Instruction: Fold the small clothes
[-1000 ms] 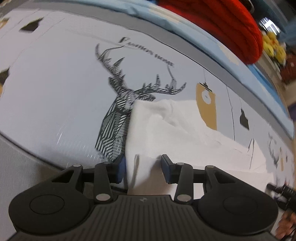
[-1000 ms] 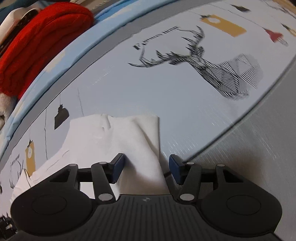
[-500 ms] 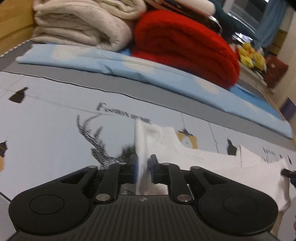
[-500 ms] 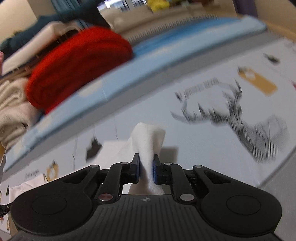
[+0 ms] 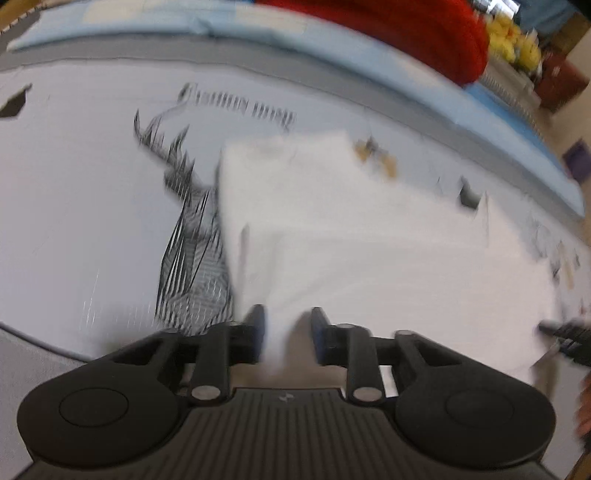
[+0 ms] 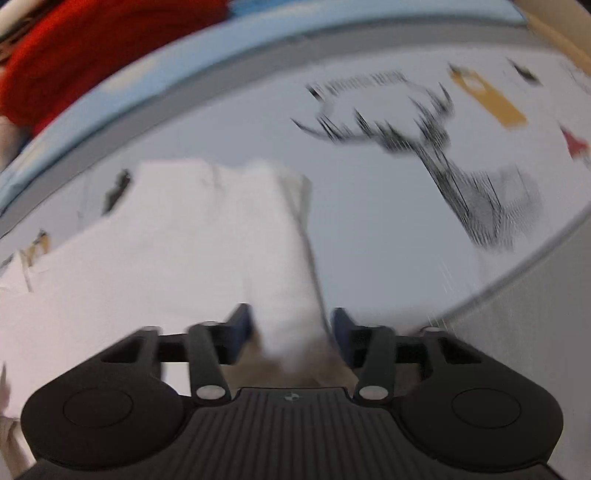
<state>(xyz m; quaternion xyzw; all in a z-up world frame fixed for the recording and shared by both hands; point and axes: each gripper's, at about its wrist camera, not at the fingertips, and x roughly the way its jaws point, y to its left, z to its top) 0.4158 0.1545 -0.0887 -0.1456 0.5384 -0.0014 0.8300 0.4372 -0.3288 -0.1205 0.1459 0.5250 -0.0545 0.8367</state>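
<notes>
Left wrist view: left gripper spread, jaws apart either side of a fold of the white garment, cloth lying between them but not pinched. Right wrist view: right gripper likewise spread, a raised ridge of the same garment running between its jaws toward 12 o'clock. Garment: small, white, thin knit, lying flat on the printed bed sheet, partly folded by the look of its doubled edge. Handling, by judgement: light, limp, no stiffness; it will sag and bunch, so best held at a hem or a folded corner, both ends together. Sheet: pale grey with a black striped deer-head print at 10 o'clock of the left gripper, lettering above it, small ochre tags. Room: red folded blanket at 12 o'clock, light blue bedding below it, yellow soft toys at 1 o'clock. Both views are motion-blurred.
</notes>
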